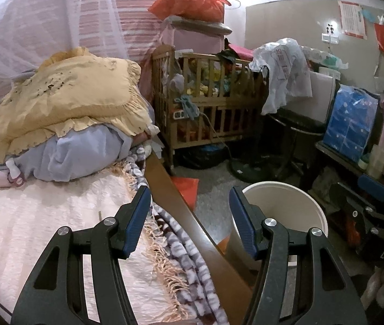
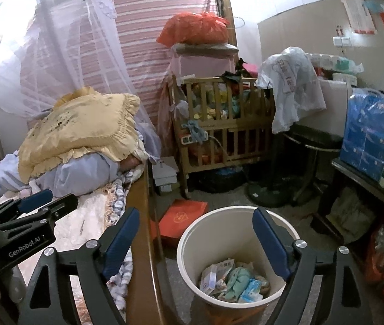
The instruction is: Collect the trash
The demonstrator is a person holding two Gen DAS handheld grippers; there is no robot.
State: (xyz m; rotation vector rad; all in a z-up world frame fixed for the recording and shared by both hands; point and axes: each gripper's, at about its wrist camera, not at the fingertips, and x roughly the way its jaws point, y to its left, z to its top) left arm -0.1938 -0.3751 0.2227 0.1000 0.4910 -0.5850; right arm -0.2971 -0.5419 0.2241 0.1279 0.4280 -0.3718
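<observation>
A cream waste bin [image 2: 192,233] stands on the floor beside the bed. Crumpled packets [image 2: 215,272] and a teal wad [image 2: 239,279] lie at its bottom. My right gripper [image 2: 196,239] hangs over the bin's mouth, jaws wide apart with nothing between the blue pads. My left gripper [image 1: 190,211] is open and empty too. It hovers over the bed's wooden side rail [image 1: 192,233], with the bin [image 1: 284,208] just to its right. The left gripper [image 2: 53,200] also shows at the left edge of the right wrist view, above the bedcover.
The bed [image 1: 29,230] carries a pink cover, a fringed blanket [image 1: 181,257] and a yellow pillow [image 1: 70,94] on blue bedding. A red box [image 2: 183,219] lies on the floor. Behind stand a wooden crib [image 2: 219,130], a fan base [image 2: 267,192] and a dark side table [image 2: 359,173].
</observation>
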